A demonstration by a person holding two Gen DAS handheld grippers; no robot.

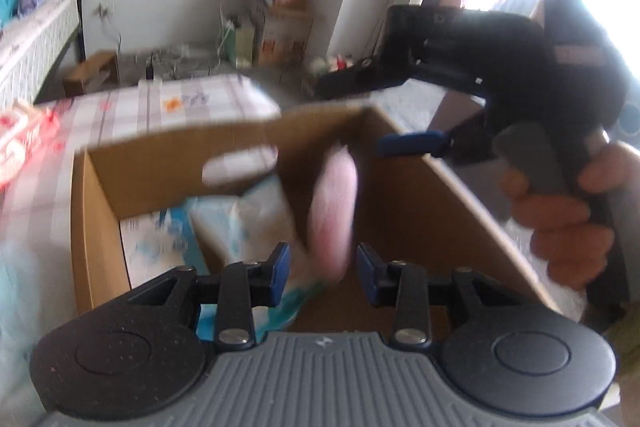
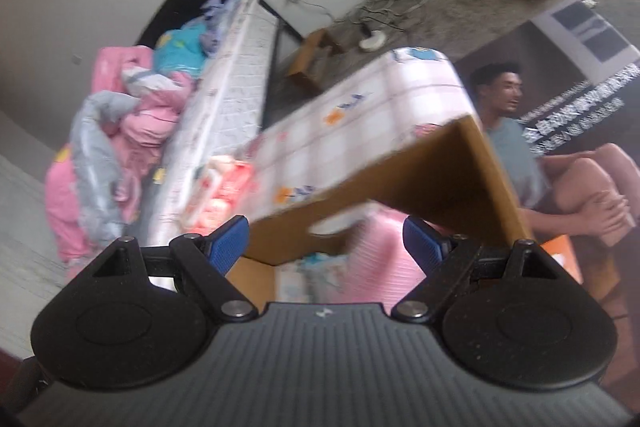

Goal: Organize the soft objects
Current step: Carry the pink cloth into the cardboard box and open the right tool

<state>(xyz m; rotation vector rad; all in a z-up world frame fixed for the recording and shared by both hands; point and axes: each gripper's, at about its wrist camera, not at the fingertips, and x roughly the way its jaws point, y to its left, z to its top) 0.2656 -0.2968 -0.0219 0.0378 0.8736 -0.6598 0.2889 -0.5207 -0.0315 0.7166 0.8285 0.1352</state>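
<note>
Figure: You are hovering both grippers, jaws spread and holding nothing, over an open cardboard box (image 1: 96, 227).

At frame centre, between your left gripper (image 1: 323, 269) fingers, a blurred pink soft item (image 1: 334, 211) is lying in the box beside pale blue packs (image 1: 240, 223); it is probably light and squashy, so grip mid-body. Your right gripper (image 2: 326, 241) is hanging above.

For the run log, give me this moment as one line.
left tool: open, over box | right tool: open, at box rim | pink item: in box, blurred
</note>
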